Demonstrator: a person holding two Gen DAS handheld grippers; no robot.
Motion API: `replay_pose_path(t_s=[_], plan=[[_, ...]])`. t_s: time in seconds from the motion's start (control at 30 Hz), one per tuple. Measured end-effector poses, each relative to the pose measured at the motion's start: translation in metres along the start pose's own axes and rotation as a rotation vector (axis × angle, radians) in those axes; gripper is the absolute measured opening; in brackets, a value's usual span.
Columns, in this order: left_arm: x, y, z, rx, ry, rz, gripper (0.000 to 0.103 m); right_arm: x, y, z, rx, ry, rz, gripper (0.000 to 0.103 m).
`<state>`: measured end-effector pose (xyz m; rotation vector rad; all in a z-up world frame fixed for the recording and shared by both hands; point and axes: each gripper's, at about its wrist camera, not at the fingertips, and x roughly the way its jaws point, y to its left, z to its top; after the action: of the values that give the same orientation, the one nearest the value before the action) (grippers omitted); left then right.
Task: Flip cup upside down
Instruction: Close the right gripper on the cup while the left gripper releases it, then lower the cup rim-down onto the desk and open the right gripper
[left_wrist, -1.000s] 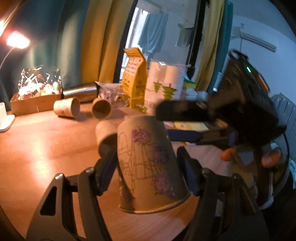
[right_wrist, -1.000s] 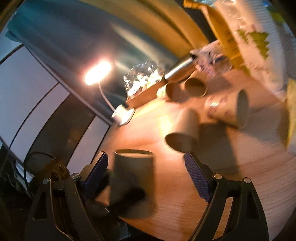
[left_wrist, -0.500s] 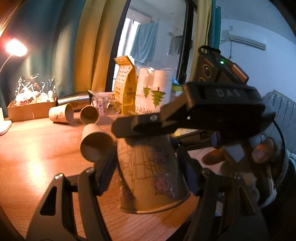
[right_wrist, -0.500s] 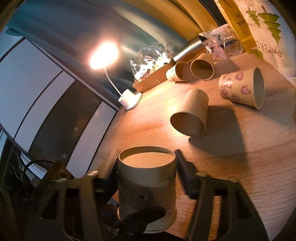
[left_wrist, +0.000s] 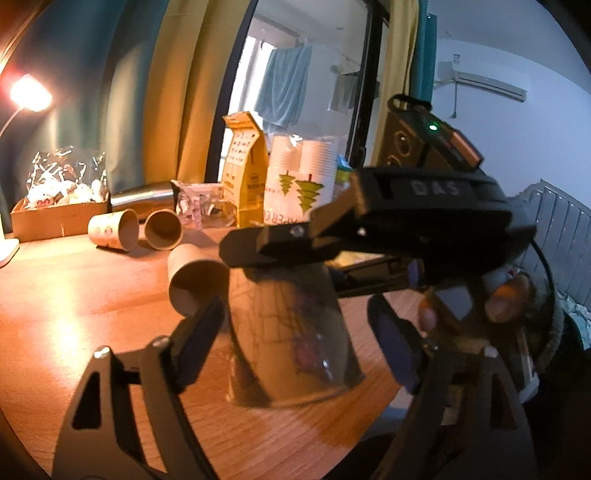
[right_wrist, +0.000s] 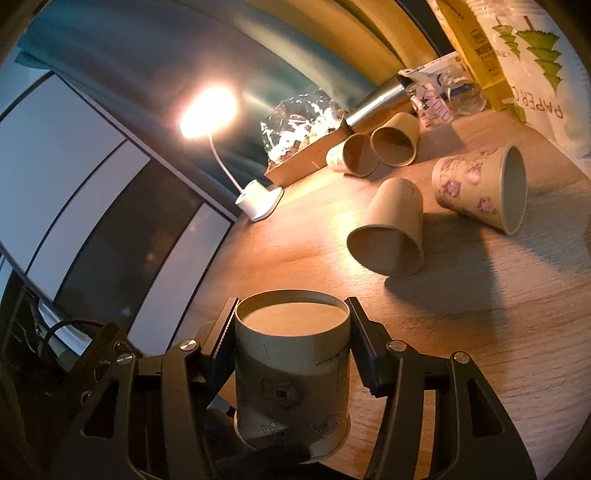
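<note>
- My right hand-held gripper is closed on the cup, both fingers pressed against its upper wall, low centre of the right wrist frame.
- My left hand-held gripper stands wide, its pads clear of the cup on either side.
- The cup stands mouth down on the counter, base up, long axis vertical, close to the counter's near edge.
- Squeezing harder could, I judge, crush the thin paper wall; pulling away while still clamped could drag it off that edge.
- Farther back, a loose cup lies on its side; a careless sweep could roll it.
</note>
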<state>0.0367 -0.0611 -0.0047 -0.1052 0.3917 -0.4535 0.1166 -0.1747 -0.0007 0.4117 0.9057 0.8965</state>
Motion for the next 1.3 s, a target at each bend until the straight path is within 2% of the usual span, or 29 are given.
replay_pose_path(t_s=[0.17,0.33,0.67,0.83,1.03,1.3], plan=[[-0.001,0.008,-0.006,-0.021,0.031,0.019,0.082,-0.001,0.001,0.0,-0.043,-0.047,-0.077,0.059],[-0.01,0.023,-0.013,-0.066,0.04,0.052,0.082,0.003,0.004,-0.005,-0.151,-0.113,-0.221,0.059],[-0.025,0.056,-0.012,-0.122,-0.013,0.158,0.082,0.018,-0.001,-0.029,-0.318,-0.211,-0.428,0.059],[-0.028,0.07,-0.011,-0.15,-0.053,0.209,0.082,0.02,0.006,-0.043,-0.405,-0.266,-0.495,0.059],[-0.027,0.074,-0.009,-0.156,-0.07,0.235,0.082,0.023,0.018,-0.057,-0.488,-0.314,-0.527,0.059],[-0.029,0.078,-0.01,-0.183,-0.089,0.256,0.082,0.025,0.02,-0.07,-0.529,-0.349,-0.564,0.059]])
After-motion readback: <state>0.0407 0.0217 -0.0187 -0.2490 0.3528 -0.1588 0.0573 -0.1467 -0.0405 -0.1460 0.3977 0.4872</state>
